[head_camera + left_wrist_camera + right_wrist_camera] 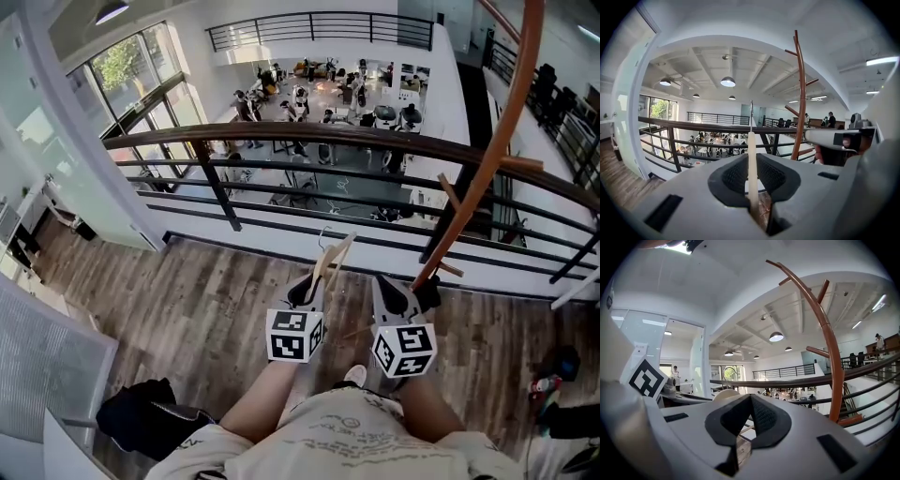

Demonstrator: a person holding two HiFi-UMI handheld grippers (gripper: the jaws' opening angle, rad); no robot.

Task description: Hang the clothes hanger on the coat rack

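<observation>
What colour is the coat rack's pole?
The coat rack is reddish-brown, best seen in the right gripper view.

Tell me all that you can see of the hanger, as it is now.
The hanger looks like pale wood, with a thin metal hook at its far end. The left gripper is shut on it, the hook pointing away from the jaws, near the railing. Only the jaws touch it; the coat rack stands apart, to its right.
</observation>
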